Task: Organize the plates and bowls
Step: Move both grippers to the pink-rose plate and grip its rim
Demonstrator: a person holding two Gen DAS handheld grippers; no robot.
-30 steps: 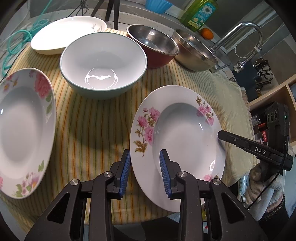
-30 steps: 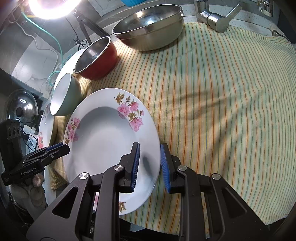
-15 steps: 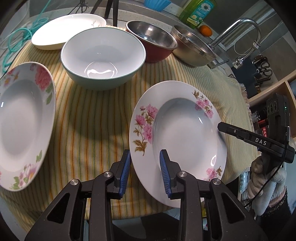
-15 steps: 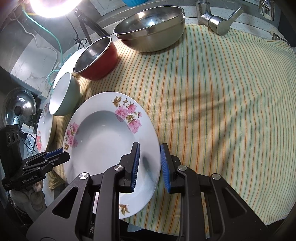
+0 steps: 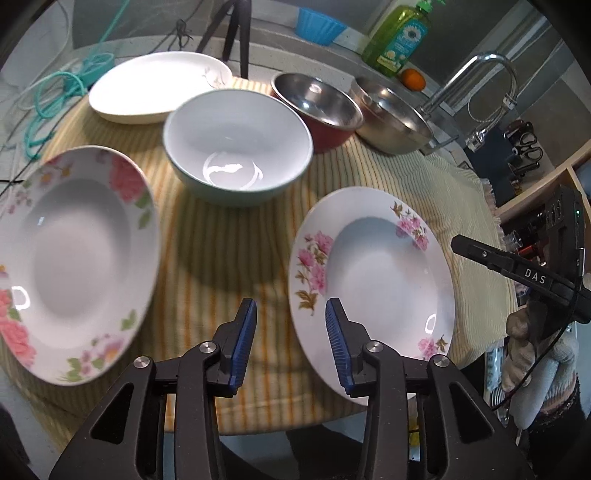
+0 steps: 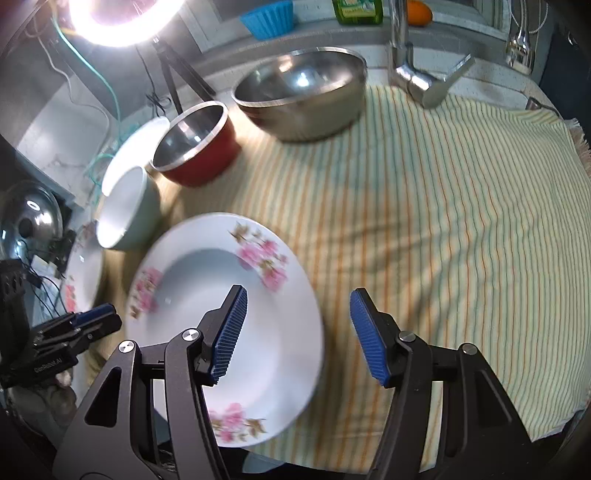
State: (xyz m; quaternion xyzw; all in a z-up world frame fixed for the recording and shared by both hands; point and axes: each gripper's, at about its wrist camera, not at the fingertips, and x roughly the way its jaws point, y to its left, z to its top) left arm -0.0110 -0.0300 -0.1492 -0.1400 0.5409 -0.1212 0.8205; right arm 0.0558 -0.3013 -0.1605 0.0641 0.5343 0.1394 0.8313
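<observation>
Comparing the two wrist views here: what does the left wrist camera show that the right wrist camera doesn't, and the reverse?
Only the left wrist view: scissors and wooden shelf at far right.
Only the right wrist view: ring light and pot lid.
Both: the small-flowered plate, teal bowl, red bowl, steel bowl, striped cloth, and both grippers, left gripper, right gripper, jaws opening, nothing pinched.

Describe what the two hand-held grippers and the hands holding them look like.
Both are black angular frames with silver pivot bolts and ribbed blue finger pads. The left hand-held gripper carries white lettering, seen from the right wrist. The right hand-held gripper reads "DAS" from the left wrist, trails a black cable, and is held in a light knitted glove.
</observation>
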